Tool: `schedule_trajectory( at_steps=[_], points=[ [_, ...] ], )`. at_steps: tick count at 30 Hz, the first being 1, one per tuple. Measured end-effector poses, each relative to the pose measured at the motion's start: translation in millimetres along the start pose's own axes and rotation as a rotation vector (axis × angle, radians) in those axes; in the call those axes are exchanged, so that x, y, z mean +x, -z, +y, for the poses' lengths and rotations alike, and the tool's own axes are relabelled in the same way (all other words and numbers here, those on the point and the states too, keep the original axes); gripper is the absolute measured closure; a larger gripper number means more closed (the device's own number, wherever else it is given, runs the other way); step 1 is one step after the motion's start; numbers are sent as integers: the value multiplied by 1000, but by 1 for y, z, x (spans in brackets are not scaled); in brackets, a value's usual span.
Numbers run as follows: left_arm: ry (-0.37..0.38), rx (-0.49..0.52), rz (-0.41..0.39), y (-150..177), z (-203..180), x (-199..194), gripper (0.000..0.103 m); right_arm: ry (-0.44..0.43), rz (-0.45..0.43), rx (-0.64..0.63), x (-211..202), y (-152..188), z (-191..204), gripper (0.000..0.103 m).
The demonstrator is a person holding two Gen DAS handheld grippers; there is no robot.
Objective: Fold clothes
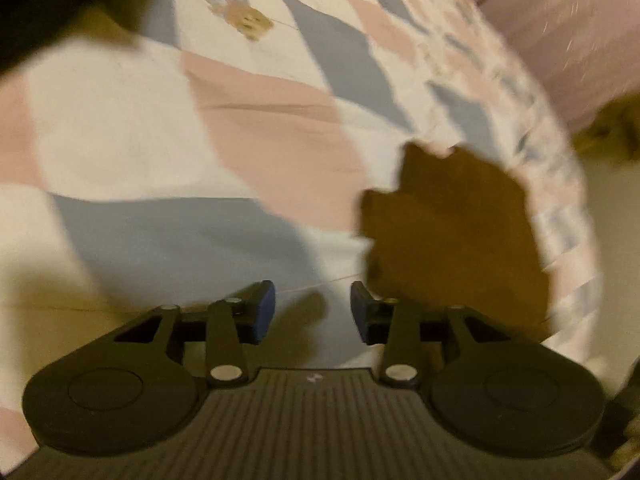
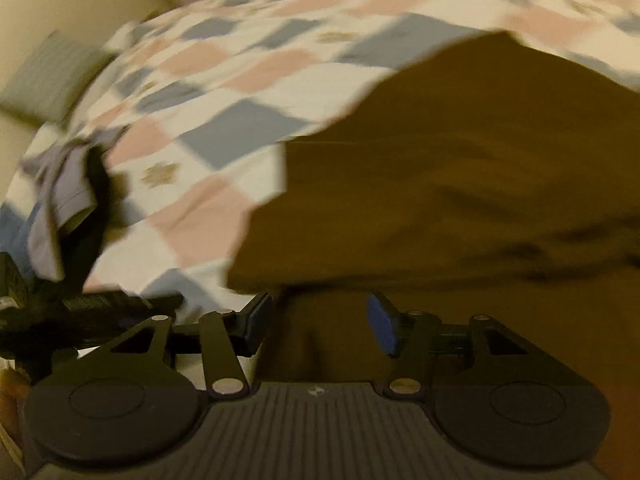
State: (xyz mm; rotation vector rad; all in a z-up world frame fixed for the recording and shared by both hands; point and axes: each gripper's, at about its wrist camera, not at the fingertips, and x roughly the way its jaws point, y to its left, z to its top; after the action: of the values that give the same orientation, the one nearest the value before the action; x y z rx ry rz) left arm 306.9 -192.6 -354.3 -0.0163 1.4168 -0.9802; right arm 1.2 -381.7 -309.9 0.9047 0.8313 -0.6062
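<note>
A brown garment (image 2: 460,168) lies on a checked bedspread (image 2: 208,92) and fills the right half of the right wrist view. My right gripper (image 2: 320,320) stands open over its near edge, brown cloth showing between the fingers. In the left wrist view a piece of the same brown garment (image 1: 452,232) lies at the right, by the bedspread's edge (image 1: 560,200). My left gripper (image 1: 312,308) is open just left of it, with nothing between its blue pads. Both views are blurred by motion.
A grey-blue garment (image 2: 60,200) hangs over a black stand (image 2: 92,240) at the left of the right wrist view. A grey-green cushion (image 2: 48,76) rests against the pale wall. A bear print (image 1: 236,8) marks the bedspread (image 1: 120,120). Pink fabric (image 1: 568,20) lies beyond.
</note>
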Motion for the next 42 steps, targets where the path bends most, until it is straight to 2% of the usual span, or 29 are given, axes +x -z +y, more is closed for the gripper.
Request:
schedule_trajectory(
  at_steps=[2, 4, 9, 10, 11, 12, 13, 15, 18, 22, 26, 31, 34, 37, 39, 42],
  points=[
    [75, -44, 1, -6, -8, 13, 59, 44, -16, 62, -11, 1, -29, 47],
    [115, -67, 10, -12, -15, 31, 56, 73, -45, 104, -21, 5, -51, 47],
    [135, -123, 71, -20, -14, 78, 54, 152, -102, 185, -39, 9, -94, 46],
    [136, -132, 81, -21, -13, 86, 63, 161, -111, 206, -41, 9, -101, 46],
    [136, -136, 84, -22, -13, 90, 82, 164, -119, 228, -43, 10, -107, 46],
    [129, -124, 70, -23, -17, 88, 94, 173, -131, 245, -46, 9, -113, 46],
    [120, -101, 40, -23, -22, 81, 102, 187, -145, 255, -49, 8, -117, 46],
    [119, -36, -30, -24, -34, 62, 102, 205, -178, 270, -60, 4, -125, 46],
    [124, 126, -147, -19, -57, 22, 102, 218, -217, 276, -70, -4, -133, 46],
    [49, 254, -187, -11, -65, 4, 102, 240, -246, 260, -76, -10, -141, 46],
    [-21, 267, -190, -10, -53, 4, 102, 249, -261, 241, -80, -16, -144, 46],
    [-26, 245, -272, -12, -37, -26, 102, 264, -269, 211, -84, -20, -144, 46],
    [-43, 259, -228, -11, -33, -19, 102, 263, -266, 213, -82, -20, -145, 46],
    [-82, 275, -159, -5, -30, 9, 102, 261, -270, 207, -79, -22, -142, 46],
    [-107, 268, -122, -2, -27, 26, 102, 245, -270, 193, -78, -24, -137, 46],
    [-137, 227, -101, 2, -23, 36, 96, 228, -264, 131, -77, -25, -122, 46]
  ],
)
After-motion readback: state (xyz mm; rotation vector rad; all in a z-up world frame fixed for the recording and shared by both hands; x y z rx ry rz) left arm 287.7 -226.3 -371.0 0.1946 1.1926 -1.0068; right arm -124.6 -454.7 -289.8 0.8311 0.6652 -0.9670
